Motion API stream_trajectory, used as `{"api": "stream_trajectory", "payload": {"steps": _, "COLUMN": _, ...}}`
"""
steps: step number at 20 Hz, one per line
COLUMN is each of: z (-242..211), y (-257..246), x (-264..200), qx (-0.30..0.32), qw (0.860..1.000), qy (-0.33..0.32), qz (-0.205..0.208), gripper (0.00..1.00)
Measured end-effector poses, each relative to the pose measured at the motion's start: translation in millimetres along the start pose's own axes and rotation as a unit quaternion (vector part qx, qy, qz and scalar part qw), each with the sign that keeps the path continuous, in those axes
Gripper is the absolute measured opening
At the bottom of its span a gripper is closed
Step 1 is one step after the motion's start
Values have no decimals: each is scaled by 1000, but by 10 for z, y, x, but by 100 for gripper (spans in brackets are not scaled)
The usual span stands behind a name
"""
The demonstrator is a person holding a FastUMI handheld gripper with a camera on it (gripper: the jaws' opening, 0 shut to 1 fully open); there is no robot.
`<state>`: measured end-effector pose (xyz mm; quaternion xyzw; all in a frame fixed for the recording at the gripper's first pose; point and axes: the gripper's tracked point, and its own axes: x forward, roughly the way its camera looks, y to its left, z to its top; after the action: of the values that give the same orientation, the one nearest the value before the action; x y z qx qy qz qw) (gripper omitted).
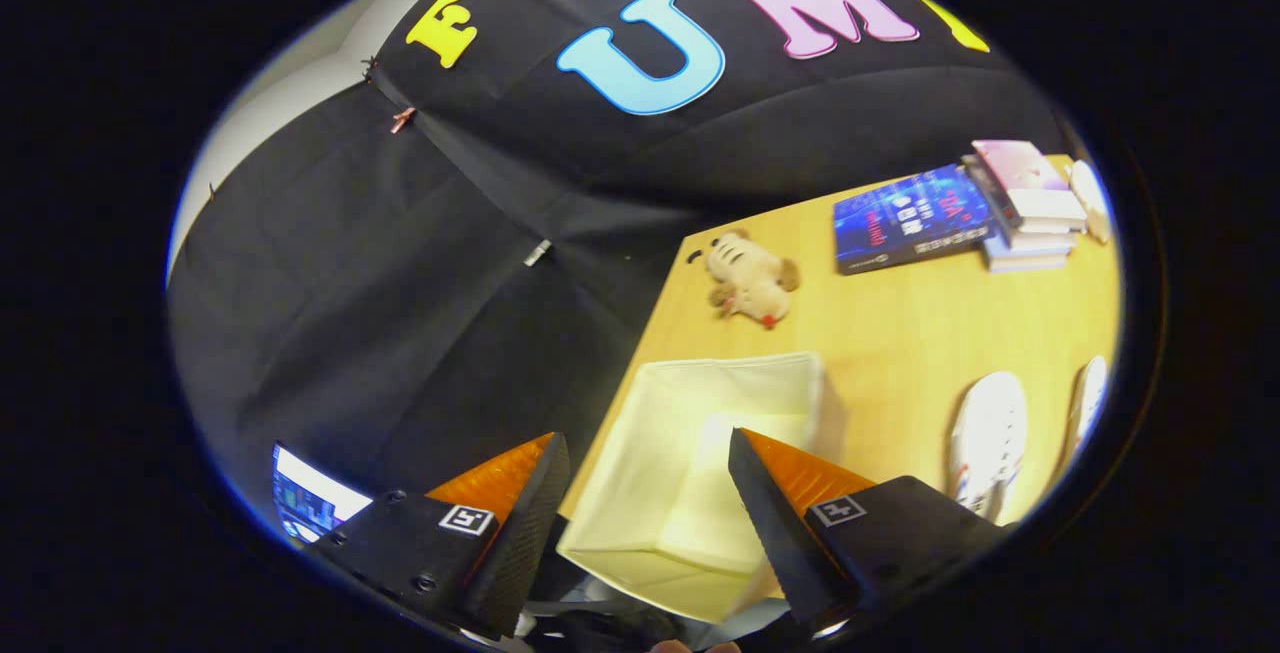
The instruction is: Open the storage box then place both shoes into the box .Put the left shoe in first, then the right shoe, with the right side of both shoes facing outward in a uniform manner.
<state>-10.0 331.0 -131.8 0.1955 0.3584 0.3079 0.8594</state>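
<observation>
Hovering tilted over the open storage box (pixel 690 493), the gripper (pixel 650 463) has its jaws spread wide and holds nothing.

The view is rolled, so the table (pixel 900 333) slopes up toward 1 o'clock. The cream fabric box stands at the table's near corner, its top open and its inside empty; it lies between the two fingers (pixel 520 503) and just below them, touching neither. From the box, two white shoes (pixel 990 438) lie side by side on the table at about 3 o'clock, well apart from it. A small plush toy (pixel 750 278) lies at 12 o'clock from the box, and a blue book (pixel 910 218) beside a stack of books (pixel 1030 203) lies at about 1 o'clock, farther off.
</observation>
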Motion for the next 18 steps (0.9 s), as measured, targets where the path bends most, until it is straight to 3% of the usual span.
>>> {"api": "stream_trajectory", "payload": {"steps": 6, "z": -226, "y": -1281, "x": -444, "qx": -88, "qw": 988, "qy": 14, "qz": -123, "gripper": 98}}
{"api": "stream_trajectory", "payload": {"steps": 10, "z": -552, "y": -2218, "x": -835, "qx": -132, "qw": 966, "qy": 45, "qz": -217, "gripper": 99}}
{"api": "stream_trajectory", "payload": {"steps": 18, "z": -1251, "y": -2996, "x": -640, "qx": -111, "qw": 958, "qy": 139, "qz": -223, "gripper": 98}}
